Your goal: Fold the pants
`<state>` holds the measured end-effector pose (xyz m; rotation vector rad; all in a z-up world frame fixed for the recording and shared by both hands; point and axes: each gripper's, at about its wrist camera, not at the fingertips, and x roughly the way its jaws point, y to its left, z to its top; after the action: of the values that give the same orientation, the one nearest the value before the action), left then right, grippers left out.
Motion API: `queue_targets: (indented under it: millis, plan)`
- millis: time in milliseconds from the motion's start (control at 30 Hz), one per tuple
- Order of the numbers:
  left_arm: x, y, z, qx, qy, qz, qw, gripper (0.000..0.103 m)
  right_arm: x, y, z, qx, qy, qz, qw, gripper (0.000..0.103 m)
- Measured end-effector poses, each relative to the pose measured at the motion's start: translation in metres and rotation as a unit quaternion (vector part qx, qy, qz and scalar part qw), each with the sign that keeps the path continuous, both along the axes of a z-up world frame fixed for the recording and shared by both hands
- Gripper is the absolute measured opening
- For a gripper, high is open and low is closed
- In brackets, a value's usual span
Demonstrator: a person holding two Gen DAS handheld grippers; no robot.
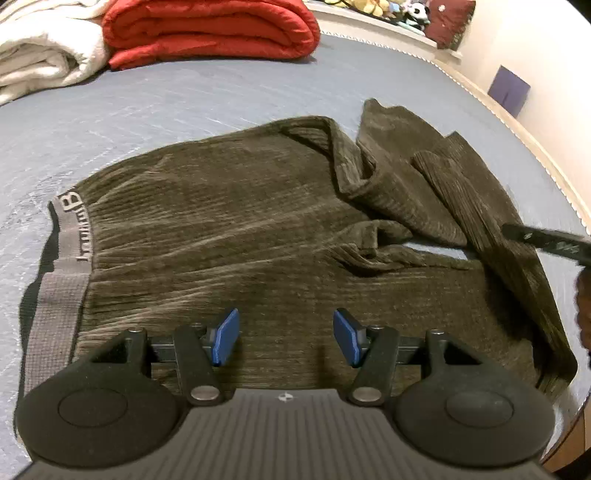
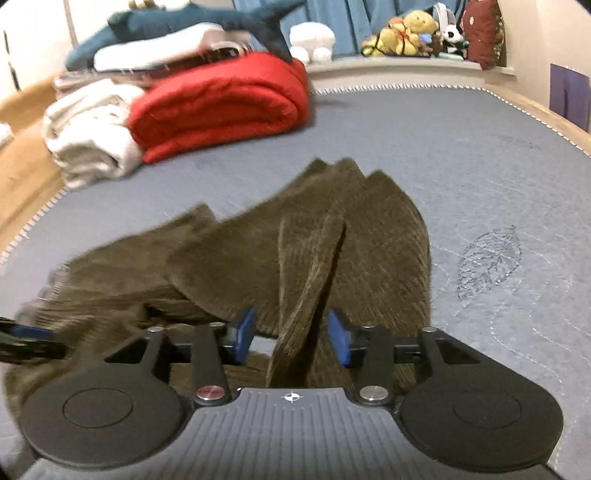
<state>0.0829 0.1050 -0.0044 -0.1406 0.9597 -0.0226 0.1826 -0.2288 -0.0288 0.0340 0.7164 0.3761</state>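
Observation:
Dark olive corduroy pants lie spread on the blue-grey bed cover, their grey waistband at the left and the legs bunched and partly folded over at the right. My left gripper hovers open over the seat of the pants with nothing between its blue pads. In the right wrist view the pant legs lie in overlapping layers. My right gripper is open, and a raised fold of leg fabric stands between its pads with a gap on each side.
A folded red blanket and a white blanket sit at the far side of the bed. Plush toys line a ledge behind, and a blue shark plush lies on the pile. The bed's stitched edge runs along the right.

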Motion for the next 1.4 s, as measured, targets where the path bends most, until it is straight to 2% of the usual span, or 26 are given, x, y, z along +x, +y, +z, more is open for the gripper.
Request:
queue_targets:
  millis: [100, 133, 167, 200, 300, 367, 500, 633, 733, 800, 867, 900, 967, 1033, 1133, 1233, 1300, 1333, 1367, 1400]
  plan:
    - [-0.001, 0.008, 0.004, -0.002, -0.002, 0.010, 0.9999, 0.062, 0.015, 0.012, -0.015, -0.019, 0.014, -0.005, 1.000, 0.046]
    - [-0.001, 0.009, 0.005, -0.001, -0.002, 0.011, 0.9999, 0.062, 0.020, 0.014, -0.019, -0.024, 0.018, -0.010, 1.000, 0.040]
    - [-0.001, 0.010, 0.006, 0.001, -0.003, 0.012, 0.9999, 0.062, 0.023, 0.015, -0.020, -0.025, 0.021, -0.013, 0.999, 0.021]
    - [-0.001, 0.010, 0.006, 0.002, -0.003, 0.012, 0.9999, 0.062, 0.025, 0.016, -0.021, -0.026, 0.024, -0.015, 0.999, 0.014]
    - [0.000, 0.010, 0.004, -0.001, -0.004, 0.017, 0.9998, 0.062, 0.019, 0.013, -0.014, -0.027, 0.006, -0.023, 0.999, 0.010]
    - [0.002, 0.009, 0.003, -0.005, -0.004, 0.019, 0.9998, 0.062, 0.008, 0.002, 0.003, -0.015, -0.025, -0.030, 0.999, 0.008]
    - [0.003, 0.000, 0.003, -0.013, -0.010, 0.011, 0.9998, 0.062, -0.024, -0.054, 0.043, 0.025, -0.086, -0.088, 0.992, 0.008]
    - [0.000, -0.008, 0.008, -0.020, -0.020, -0.005, 0.9996, 0.062, -0.074, -0.142, 0.062, 0.051, -0.132, -0.196, 0.970, 0.006]
    - [-0.004, -0.011, 0.013, -0.029, -0.026, -0.014, 0.9992, 0.062, -0.113, -0.201, 0.049, 0.049, -0.112, -0.290, 0.949, 0.005]
    - [-0.006, -0.015, 0.016, -0.035, -0.027, -0.019, 0.9988, 0.062, -0.135, -0.224, 0.033, 0.018, -0.068, -0.338, 0.939, 0.004]
    - [-0.007, -0.018, 0.019, -0.043, -0.028, -0.024, 0.9984, 0.062, -0.147, -0.236, 0.011, -0.028, 0.000, -0.374, 0.927, 0.000]
    - [-0.007, -0.020, 0.020, -0.047, -0.027, -0.026, 0.9982, 0.062, -0.149, -0.240, 0.001, -0.040, 0.035, -0.379, 0.924, 0.000]
    - [-0.007, -0.026, 0.021, -0.049, -0.029, -0.030, 0.9980, 0.062, -0.154, -0.253, -0.013, -0.008, 0.075, -0.395, 0.916, 0.003]
    - [-0.007, -0.032, 0.020, -0.044, -0.030, -0.033, 0.9981, 0.062, -0.158, -0.268, -0.013, 0.034, 0.072, -0.416, 0.906, 0.003]
    - [-0.005, -0.036, 0.015, -0.035, -0.026, -0.033, 0.9985, 0.062, -0.153, -0.285, -0.010, 0.053, 0.047, -0.460, 0.885, 0.007]
    - [-0.002, -0.033, 0.010, -0.026, -0.022, -0.026, 0.9991, 0.062, -0.144, -0.317, -0.026, 0.084, 0.050, -0.497, 0.862, 0.011]
    - [0.000, -0.028, 0.008, -0.024, -0.020, -0.020, 0.9993, 0.062, -0.134, -0.337, -0.043, 0.105, 0.068, -0.507, 0.853, 0.021]
    - [0.001, -0.026, 0.007, -0.023, -0.019, -0.017, 0.9994, 0.062, -0.131, -0.347, -0.052, 0.122, 0.076, -0.510, 0.848, 0.031]
    - [0.001, -0.024, 0.006, -0.022, -0.019, -0.016, 0.9995, 0.062, -0.127, -0.355, -0.062, 0.146, 0.078, -0.508, 0.845, 0.037]
    - [0.002, -0.022, 0.005, -0.021, -0.018, -0.014, 0.9995, 0.062, -0.124, -0.360, -0.070, 0.164, 0.079, -0.504, 0.845, 0.037]
